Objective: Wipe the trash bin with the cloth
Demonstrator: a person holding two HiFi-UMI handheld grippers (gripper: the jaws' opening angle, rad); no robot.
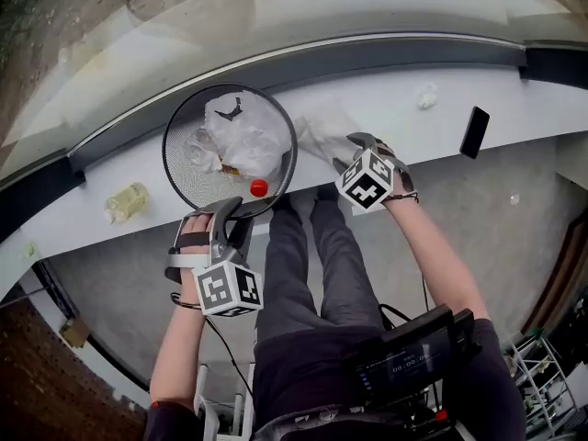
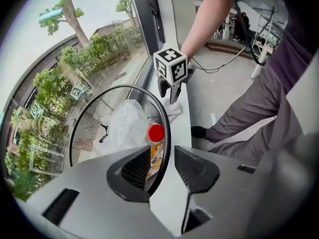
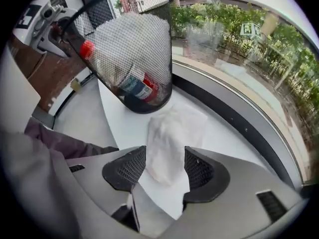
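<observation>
On the white sill (image 1: 514,99), the mesh trash bin (image 1: 181,177), stuffed with a plastic bag (image 1: 243,141) and a red-capped bottle (image 1: 258,188), has its rim between the parted jaws of the left gripper (image 1: 234,211), while the right gripper (image 1: 347,150), jaws wide, straddles the cloth (image 1: 322,127) just beside it, a phone (image 1: 475,131) lying farther right.

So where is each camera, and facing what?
Head view: on the head, looking down at the mesh trash bin on the white ledge; arms, legs, left gripper, right gripper show.
Left gripper view: on that gripper, facing the bin's rim between open jaws; the right forearm shows.
Right gripper view: facing the cloth between open jaws; a trouser leg shows.
All three share the bin.
</observation>
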